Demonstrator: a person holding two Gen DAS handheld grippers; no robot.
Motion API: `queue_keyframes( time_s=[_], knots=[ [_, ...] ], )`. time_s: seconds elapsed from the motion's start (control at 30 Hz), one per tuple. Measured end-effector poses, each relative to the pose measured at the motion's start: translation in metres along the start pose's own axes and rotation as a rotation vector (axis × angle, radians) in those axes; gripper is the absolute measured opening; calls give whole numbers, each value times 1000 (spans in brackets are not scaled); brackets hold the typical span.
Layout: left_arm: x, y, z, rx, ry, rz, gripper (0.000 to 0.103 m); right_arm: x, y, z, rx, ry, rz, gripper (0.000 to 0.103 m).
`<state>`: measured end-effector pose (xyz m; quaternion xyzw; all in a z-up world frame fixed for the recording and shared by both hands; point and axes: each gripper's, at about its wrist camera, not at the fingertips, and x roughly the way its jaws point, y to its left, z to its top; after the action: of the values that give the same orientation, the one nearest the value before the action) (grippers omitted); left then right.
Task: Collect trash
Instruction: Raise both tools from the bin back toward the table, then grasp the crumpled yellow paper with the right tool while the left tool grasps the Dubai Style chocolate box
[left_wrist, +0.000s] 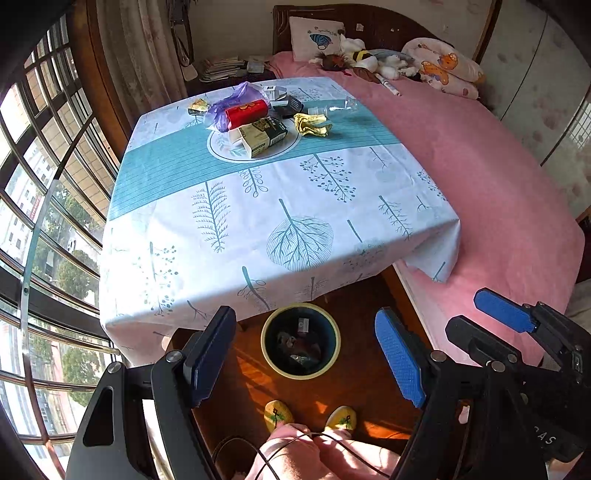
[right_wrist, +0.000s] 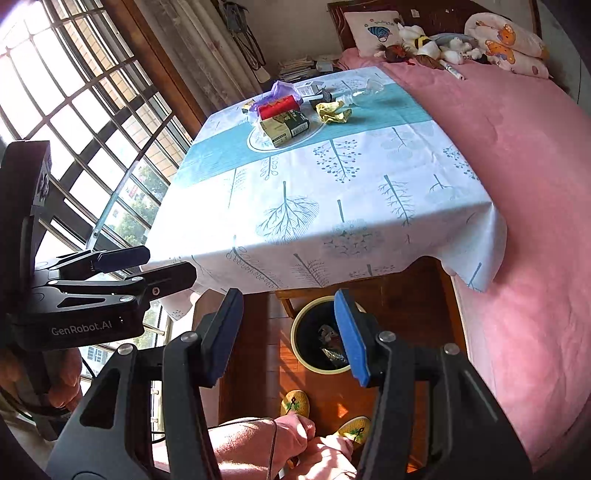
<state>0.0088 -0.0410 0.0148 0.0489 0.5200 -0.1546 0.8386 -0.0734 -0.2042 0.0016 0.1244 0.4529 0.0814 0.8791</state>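
A heap of trash lies at the far side of the table (left_wrist: 295, 199): a purple plastic bag (left_wrist: 229, 101), a red box (left_wrist: 246, 110), a green and cream carton (left_wrist: 264, 134), a crumpled yellow wrapper (left_wrist: 312, 124) and clear plastic (left_wrist: 336, 107). The red box (right_wrist: 277, 104) and yellow wrapper (right_wrist: 332, 110) show in the right wrist view too. On the floor by the table's near edge stands a yellow-rimmed bin (left_wrist: 264, 343) with some rubbish inside. My left gripper (left_wrist: 306, 358) hangs open and empty high above the bin. Beside it my right gripper (right_wrist: 286, 336) is open and empty, over the bin (right_wrist: 295, 343).
A pink bed (left_wrist: 498, 192) with pillows and soft toys runs along the table's right side. A barred window (left_wrist: 44, 206) fills the left. Below me are a person's legs in pink trousers (left_wrist: 325, 454) and yellow slippers (left_wrist: 279, 413) on the wooden floor, with a cable across them.
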Motion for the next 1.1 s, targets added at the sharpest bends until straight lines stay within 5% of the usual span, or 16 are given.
queue_keyframes(
  time_s=[0.33, 0.5, 0.8, 1.1],
  knots=[
    [-78, 6, 90, -23, -162, 92, 79, -72, 39, 92, -141, -119, -52, 49],
    [-85, 24, 129, -37, -183, 121, 79, -72, 49, 133, -167, -145, -65, 49],
    [-11, 78, 204, 4, -98, 94, 76, -6, 57, 199, -155, -136, -108, 49],
    [87, 119, 295, 178, -7, 4, 74, 123, 26, 258, 47, -62, -163, 50]
  ],
)
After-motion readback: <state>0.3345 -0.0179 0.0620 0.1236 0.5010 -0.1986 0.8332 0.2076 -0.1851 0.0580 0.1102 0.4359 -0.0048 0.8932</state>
